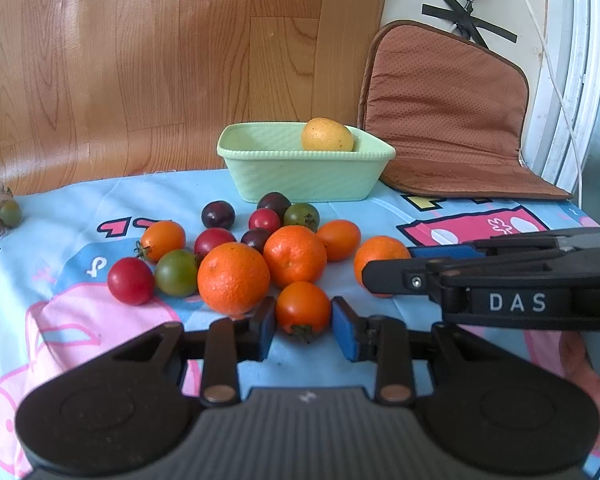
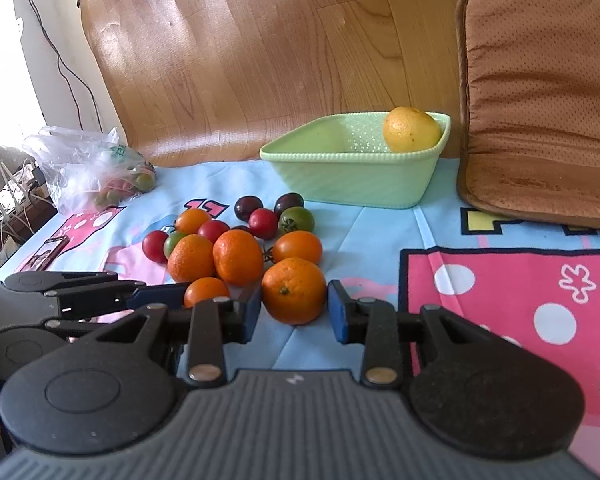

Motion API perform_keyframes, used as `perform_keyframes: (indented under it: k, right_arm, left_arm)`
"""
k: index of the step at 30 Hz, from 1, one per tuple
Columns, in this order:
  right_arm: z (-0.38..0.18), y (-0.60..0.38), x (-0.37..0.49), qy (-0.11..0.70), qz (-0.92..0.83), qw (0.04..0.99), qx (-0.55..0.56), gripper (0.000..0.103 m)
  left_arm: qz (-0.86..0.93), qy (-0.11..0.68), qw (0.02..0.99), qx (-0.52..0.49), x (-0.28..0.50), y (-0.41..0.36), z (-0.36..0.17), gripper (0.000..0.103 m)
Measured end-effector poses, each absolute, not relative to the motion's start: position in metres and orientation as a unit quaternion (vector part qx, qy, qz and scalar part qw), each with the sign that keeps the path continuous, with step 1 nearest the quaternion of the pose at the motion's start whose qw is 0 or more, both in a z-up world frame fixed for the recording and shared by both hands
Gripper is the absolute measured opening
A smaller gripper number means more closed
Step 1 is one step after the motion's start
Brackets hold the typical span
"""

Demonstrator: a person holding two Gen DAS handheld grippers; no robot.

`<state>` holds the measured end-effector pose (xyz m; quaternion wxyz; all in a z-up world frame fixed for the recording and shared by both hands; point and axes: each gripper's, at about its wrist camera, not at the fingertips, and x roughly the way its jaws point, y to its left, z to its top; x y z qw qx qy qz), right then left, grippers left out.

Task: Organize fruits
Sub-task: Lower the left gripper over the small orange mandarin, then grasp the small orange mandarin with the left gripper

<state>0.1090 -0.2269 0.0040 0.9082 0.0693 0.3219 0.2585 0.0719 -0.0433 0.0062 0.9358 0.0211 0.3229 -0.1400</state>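
A pile of mandarins and red, green, orange and dark tomatoes lies on the blue cartoon cloth. My left gripper [image 1: 303,322] is open, its blue pads on either side of a small orange tomato [image 1: 302,307], apart from it. My right gripper [image 2: 294,312] is open around a mandarin [image 2: 293,290]; the same mandarin [image 1: 381,258] shows in the left wrist view behind the right gripper's finger [image 1: 396,276]. A pale green basket [image 1: 306,170] stands behind the pile and holds a yellow lemon [image 1: 327,134]; it also shows in the right wrist view [image 2: 356,178] with the lemon [image 2: 411,129].
A brown seat cushion [image 1: 448,120] leans at the back right. A wooden panel [image 1: 160,60] rises behind the table. A plastic bag [image 2: 88,164] with more tomatoes lies at the far left, a phone [image 2: 48,254] near the left table edge.
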Motion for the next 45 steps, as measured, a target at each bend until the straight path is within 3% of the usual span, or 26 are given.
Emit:
perform_keyframes:
  k: [18, 45]
  right_arm:
    - [0.0037, -0.2256, 0.1083, 0.320, 0.257, 0.910, 0.064, 0.040]
    - [0.0018, -0.2200, 0.1075, 0.328, 0.262, 0.906, 0.056, 0.039]
  left_arm:
    - [-0.139, 0.323, 0.936, 0.026, 0.0716, -0.0449, 0.0053, 0.032]
    - [-0.149, 0.325, 0.933, 0.039, 0.0717, -0.0469, 0.0043, 0.045]
